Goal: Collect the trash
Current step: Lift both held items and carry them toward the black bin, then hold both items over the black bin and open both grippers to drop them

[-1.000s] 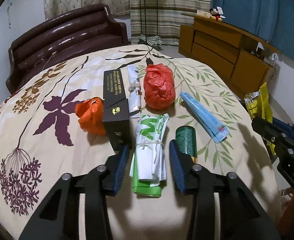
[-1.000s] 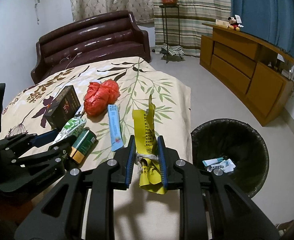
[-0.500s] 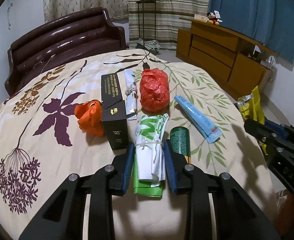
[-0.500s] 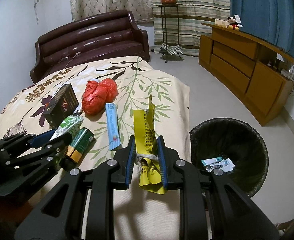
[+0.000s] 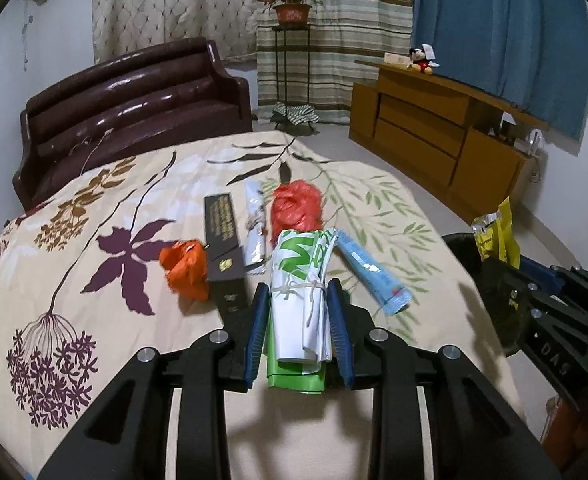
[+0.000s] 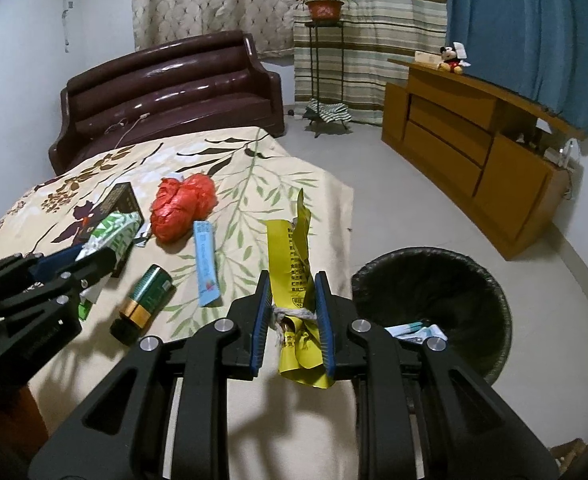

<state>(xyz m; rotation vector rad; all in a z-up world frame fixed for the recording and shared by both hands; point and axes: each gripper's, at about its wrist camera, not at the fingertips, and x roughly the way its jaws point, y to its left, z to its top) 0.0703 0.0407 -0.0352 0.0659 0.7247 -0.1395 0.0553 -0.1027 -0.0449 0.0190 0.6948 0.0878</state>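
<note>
My left gripper (image 5: 298, 308) is shut on a green and white tied bag (image 5: 300, 280) and holds it lifted above the flowered table (image 5: 94, 280). It also shows in the right wrist view (image 6: 110, 232). My right gripper (image 6: 292, 300) is shut on a yellow tied wrapper (image 6: 294, 264), at the table's right edge beside the black trash bin (image 6: 434, 292). On the table lie a red bag (image 5: 296, 208), an orange bag (image 5: 186, 266), a black box (image 5: 222, 240), a blue packet (image 5: 370, 272), a silver wrapper (image 5: 254, 224) and a green can (image 6: 146, 300).
The bin holds some trash (image 6: 414, 330). A brown sofa (image 5: 134, 108) stands behind the table, a wooden cabinet (image 5: 446, 140) at the right, a plant stand (image 5: 292, 60) by the curtains. Open floor (image 6: 394, 200) lies between table and cabinet.
My left gripper closed on the green and white bag and lifted it off the table. My right gripper with the yellow wrapper has barely moved.
</note>
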